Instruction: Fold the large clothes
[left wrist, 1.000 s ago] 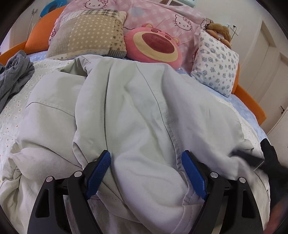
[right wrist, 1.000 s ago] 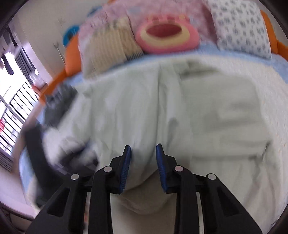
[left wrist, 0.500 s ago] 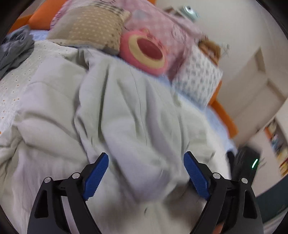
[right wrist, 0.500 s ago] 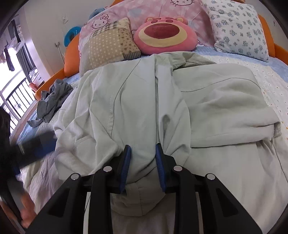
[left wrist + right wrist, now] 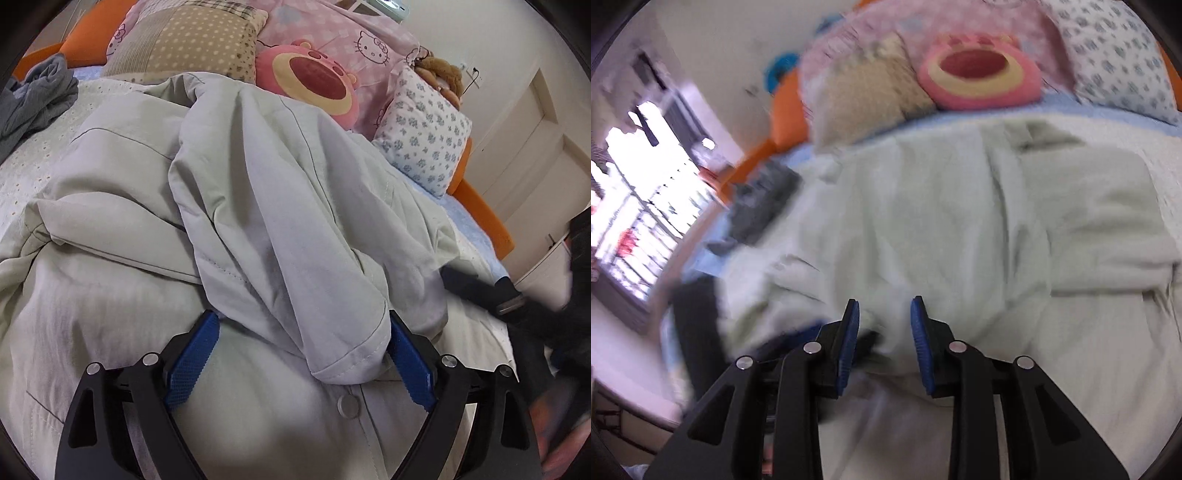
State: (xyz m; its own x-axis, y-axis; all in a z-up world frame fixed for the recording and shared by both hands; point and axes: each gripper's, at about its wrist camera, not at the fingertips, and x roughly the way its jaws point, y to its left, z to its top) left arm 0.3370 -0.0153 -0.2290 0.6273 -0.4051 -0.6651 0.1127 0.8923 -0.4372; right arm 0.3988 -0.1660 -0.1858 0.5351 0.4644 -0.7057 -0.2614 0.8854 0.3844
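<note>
The right wrist view is motion-blurred — seams and folds of the jacket (image 5: 960, 229) are hard to make out. The jacket lies spread over the bed (image 5: 33, 147), below the pillows (image 5: 192, 40) at 12 o'clock. A sleeve (image 5: 280, 236) drapes between the wide-spread fingers of the left gripper (image 5: 295, 358), ungripped. The right gripper (image 5: 884, 332) — fingers partly apart — holds a fabric bunch between them; whether it is pinched I cannot tell.

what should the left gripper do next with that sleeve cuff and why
Probably close the left gripper on the sleeve cuff. Its jaws stand wide open on either side of the cuff, which hangs loose over the pale green jacket near a button, so nothing is gripped. The right gripper view is too blurred to judge.
</note>
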